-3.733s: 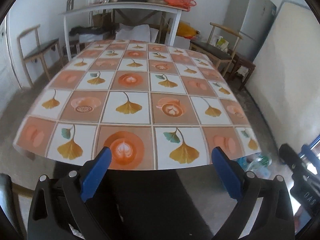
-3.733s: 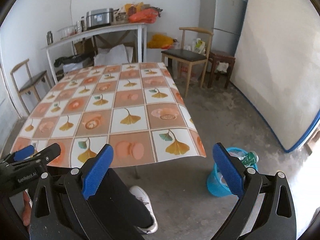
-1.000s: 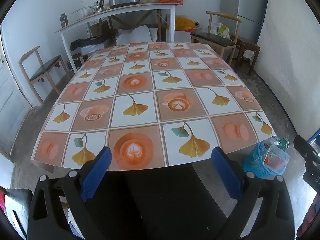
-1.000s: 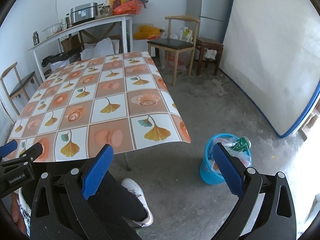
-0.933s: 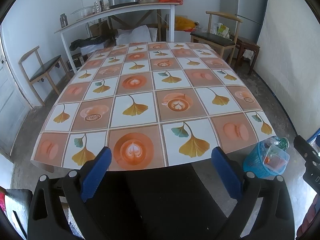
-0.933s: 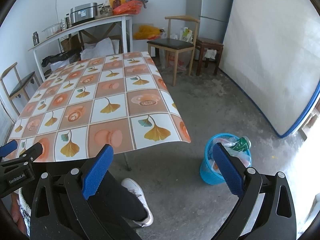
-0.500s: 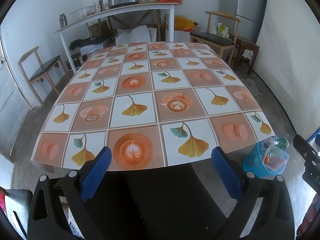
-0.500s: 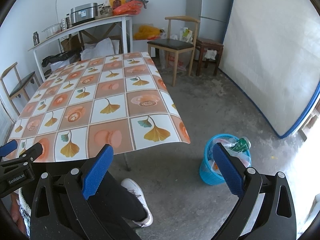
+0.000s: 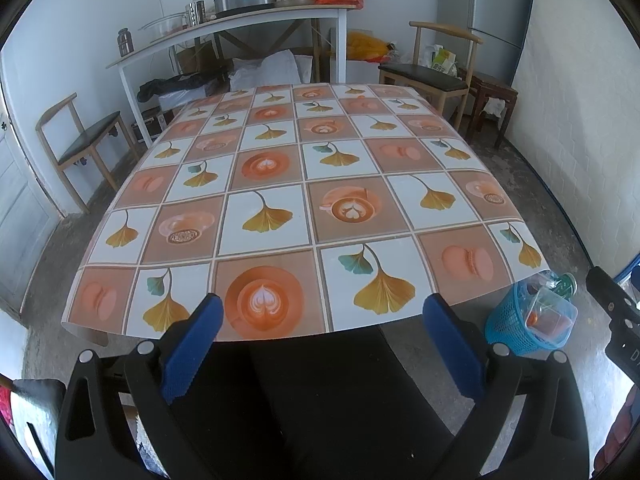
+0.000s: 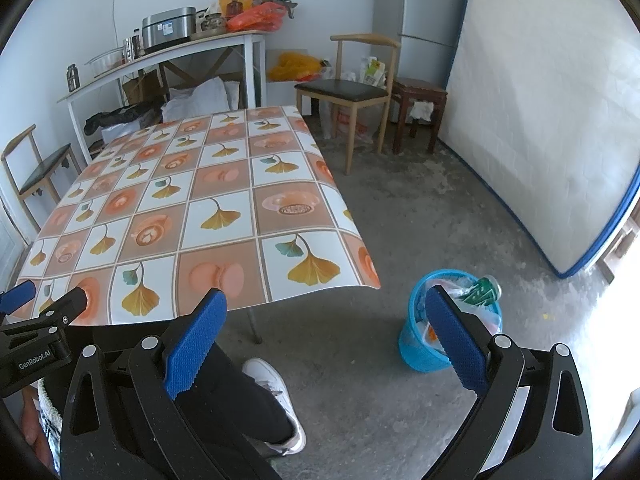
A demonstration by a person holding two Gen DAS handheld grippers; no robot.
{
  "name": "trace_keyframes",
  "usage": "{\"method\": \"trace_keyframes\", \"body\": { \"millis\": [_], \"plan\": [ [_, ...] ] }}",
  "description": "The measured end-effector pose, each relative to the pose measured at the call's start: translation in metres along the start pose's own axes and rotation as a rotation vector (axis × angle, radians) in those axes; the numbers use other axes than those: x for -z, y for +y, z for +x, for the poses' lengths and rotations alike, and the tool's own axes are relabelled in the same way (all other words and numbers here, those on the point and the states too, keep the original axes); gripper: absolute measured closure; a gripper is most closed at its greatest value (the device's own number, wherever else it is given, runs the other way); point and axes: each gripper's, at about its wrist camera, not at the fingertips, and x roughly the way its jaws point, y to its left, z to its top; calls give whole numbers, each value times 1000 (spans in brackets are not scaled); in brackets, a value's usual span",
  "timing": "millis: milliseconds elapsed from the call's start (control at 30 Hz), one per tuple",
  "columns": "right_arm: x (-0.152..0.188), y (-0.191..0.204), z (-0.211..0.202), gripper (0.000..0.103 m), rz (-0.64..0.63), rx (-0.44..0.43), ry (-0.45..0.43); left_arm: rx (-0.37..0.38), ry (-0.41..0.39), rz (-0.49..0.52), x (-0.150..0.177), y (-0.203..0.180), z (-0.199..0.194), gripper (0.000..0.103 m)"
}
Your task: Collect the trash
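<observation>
A blue plastic bin (image 10: 416, 344) stands on the floor right of the table and holds trash, among it a green can (image 10: 482, 286) and plastic wrappers. It also shows in the left wrist view (image 9: 510, 328) with a clear box on top. My left gripper (image 9: 324, 312) is open and empty above the near edge of the table (image 9: 280, 208). My right gripper (image 10: 324, 312) is open and empty over the floor, left of the bin. The table's leaf-patterned cloth bears no loose items.
A white shelf table (image 9: 240, 20) with pots and bags stands at the back. Wooden chairs stand at the left (image 9: 80, 140) and back right (image 10: 352, 88). A mattress (image 10: 540, 120) leans on the right wall. The person's leg and white shoe (image 10: 272, 396) are below.
Over the last second nothing has visibly moved. Since 3.7 s ago both grippers have risen and pulled back, so more of the table and bin shows.
</observation>
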Motion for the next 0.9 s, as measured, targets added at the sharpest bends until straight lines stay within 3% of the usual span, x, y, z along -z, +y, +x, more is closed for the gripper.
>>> {"method": "trace_keyframes", "body": {
  "millis": [900],
  "plan": [
    [0,0,0,7,-1,2,-2,3,9,-6,0,1,0,5]
  ]
}}
